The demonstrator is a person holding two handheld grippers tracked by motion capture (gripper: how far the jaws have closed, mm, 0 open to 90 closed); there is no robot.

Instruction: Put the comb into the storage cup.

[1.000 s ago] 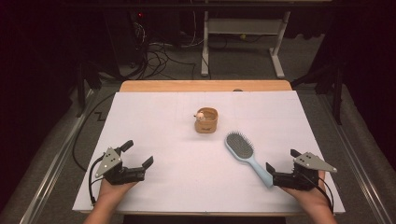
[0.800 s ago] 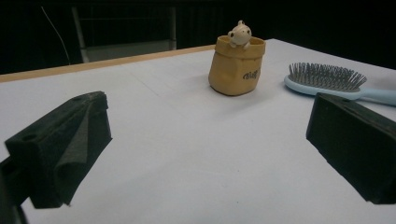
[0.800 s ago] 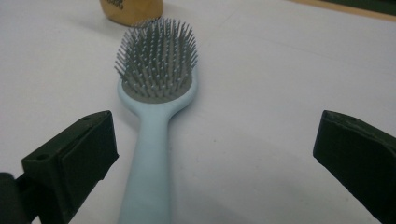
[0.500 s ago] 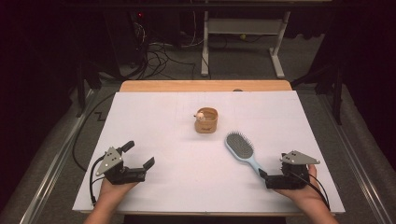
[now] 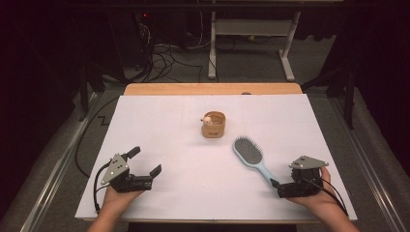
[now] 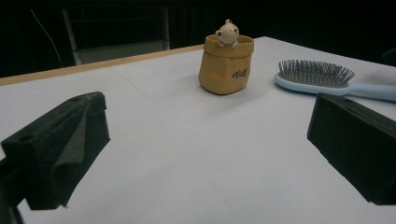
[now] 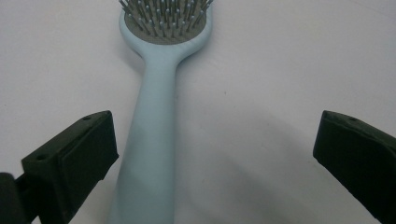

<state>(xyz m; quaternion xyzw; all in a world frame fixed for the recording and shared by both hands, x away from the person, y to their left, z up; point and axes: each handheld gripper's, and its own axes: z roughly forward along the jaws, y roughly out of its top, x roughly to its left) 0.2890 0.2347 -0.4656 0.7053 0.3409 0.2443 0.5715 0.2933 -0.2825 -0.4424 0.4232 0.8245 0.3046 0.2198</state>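
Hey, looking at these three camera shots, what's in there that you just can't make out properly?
- Hairbrush: in the right gripper view the top edge cuts off the head and the bottom edge the handle's end.
- Print on the tan bag-shaped pot: too small and blurred to read in the left gripper view.
- Small figure on the pot's rim: too small in the high view to identify.
- Room behind the table: too dark in the high view.

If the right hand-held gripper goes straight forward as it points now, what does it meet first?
Probably the light blue plastic hairbrush: its handle already lies between the open jaws of the right hand-held gripper, nearer one jaw.
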